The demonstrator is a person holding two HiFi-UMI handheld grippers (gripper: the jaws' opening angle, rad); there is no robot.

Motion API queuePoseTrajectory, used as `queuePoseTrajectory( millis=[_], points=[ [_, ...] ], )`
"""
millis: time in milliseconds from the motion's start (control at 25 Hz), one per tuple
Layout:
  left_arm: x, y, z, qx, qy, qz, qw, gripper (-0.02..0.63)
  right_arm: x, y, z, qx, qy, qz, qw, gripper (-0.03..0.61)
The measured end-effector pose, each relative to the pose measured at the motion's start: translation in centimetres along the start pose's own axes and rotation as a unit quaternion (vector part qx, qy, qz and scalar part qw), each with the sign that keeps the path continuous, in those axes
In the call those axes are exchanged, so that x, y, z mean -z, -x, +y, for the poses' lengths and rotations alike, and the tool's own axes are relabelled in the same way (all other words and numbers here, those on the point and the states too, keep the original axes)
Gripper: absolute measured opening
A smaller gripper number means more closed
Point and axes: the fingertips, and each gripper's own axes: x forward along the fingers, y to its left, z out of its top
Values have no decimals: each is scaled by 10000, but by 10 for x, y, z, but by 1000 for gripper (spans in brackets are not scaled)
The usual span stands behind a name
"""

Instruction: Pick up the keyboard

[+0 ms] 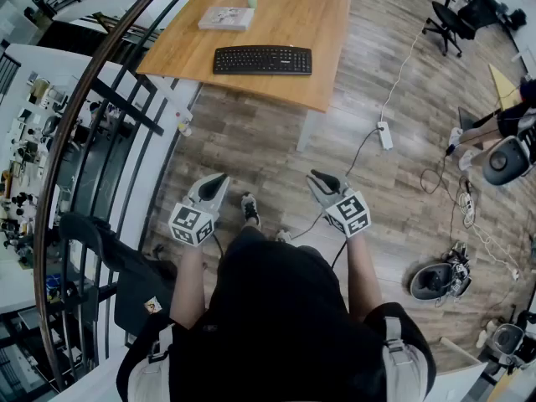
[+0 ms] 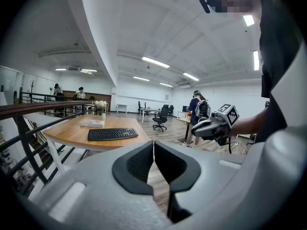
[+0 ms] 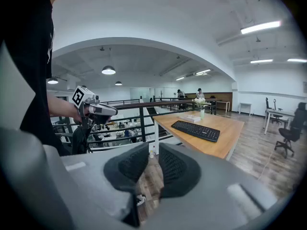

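Your left gripper [image 1: 219, 177] and right gripper [image 1: 316, 175], grey shells with textured black pads, are both closed on nothing. The flat black keyboard [image 1: 262, 59] lies on the smooth wooden table [image 1: 327, 32], well ahead of both.

"How is the person standing with those things?"

"Both arms are out in front of the body. The left forearm [image 1: 189, 279] and the right forearm [image 1: 362, 270] are bare and run roughly parallel. The left gripper [image 1: 218, 181] and the right gripper [image 1: 318, 177] are held side by side, well apart, each tipped a little below level."

"Is anything in the jaws?"

"No. The left pair is pressed together and empty. The right pair is closed too, with nothing between."
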Motion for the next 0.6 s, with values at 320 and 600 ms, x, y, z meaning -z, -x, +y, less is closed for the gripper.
queuePoseTrajectory(
  millis=[320, 600],
  points=[
    [3, 1, 13, 50, 71, 36, 10000, 17, -4, -8, 4, 53, -93, 45, 9999, 68],
    [6, -6, 27, 112, 161, 56, 9998, 17, -6, -18, -1, 145, -134, 155, 9997, 67]
  ],
)
